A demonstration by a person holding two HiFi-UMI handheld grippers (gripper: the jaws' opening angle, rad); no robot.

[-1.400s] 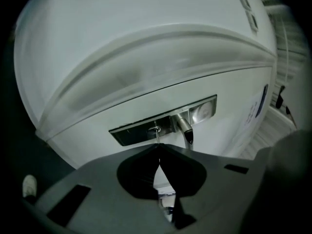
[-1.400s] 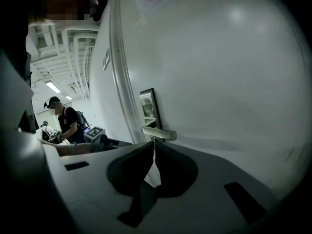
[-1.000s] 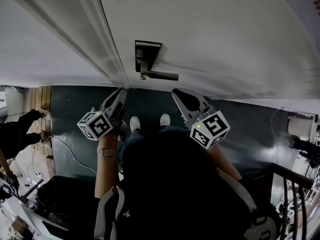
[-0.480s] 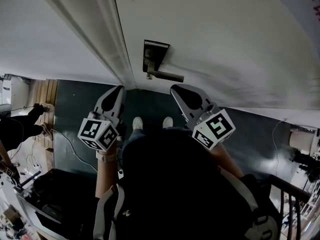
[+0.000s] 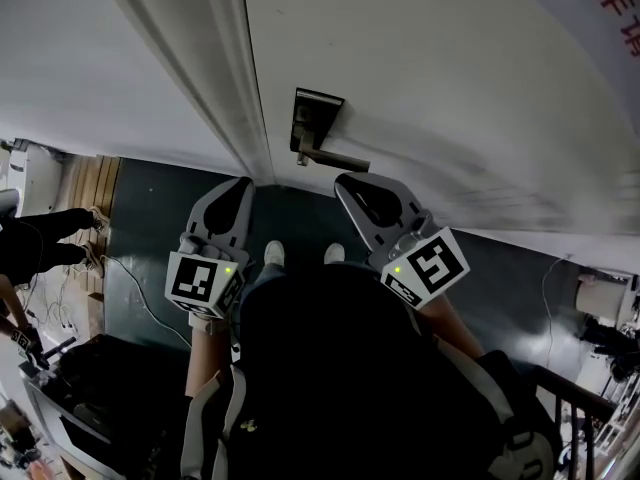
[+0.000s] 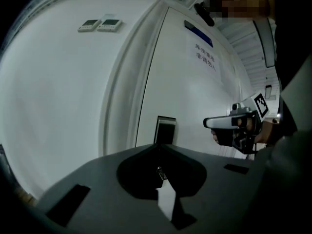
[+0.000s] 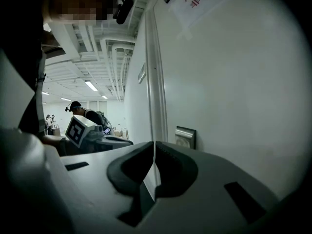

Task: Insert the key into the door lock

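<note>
A dark lock plate with a lever handle (image 5: pixel 314 130) sits on the white door (image 5: pixel 450 88). In the head view both grippers are held below it, pointing at the door. My left gripper (image 5: pixel 237 190) is below and left of the handle, and my right gripper (image 5: pixel 350 188) is just below the lever's end. In the left gripper view the left gripper (image 6: pixel 158 148) is shut, with a small metal key (image 6: pixel 160 173) pinched in its jaws and the lock plate (image 6: pixel 165 130) straight ahead. The right gripper (image 7: pixel 154 144) is shut with nothing seen in it; the lock plate (image 7: pixel 185 137) lies to its right.
The white door frame (image 5: pixel 225 78) runs just left of the lock. Dark green floor (image 5: pixel 150 228) lies below, with the person's white shoes (image 5: pixel 272 254) close to the door. Another person's legs (image 5: pixel 40 240) are at the far left, a cable (image 5: pixel 140 303) trails on the floor, and a railing (image 5: pixel 585 408) stands at lower right.
Both grippers now stand a little closer to the lock plate. The left gripper's marker cube has swung lower and its jaws point more straight at the door.
</note>
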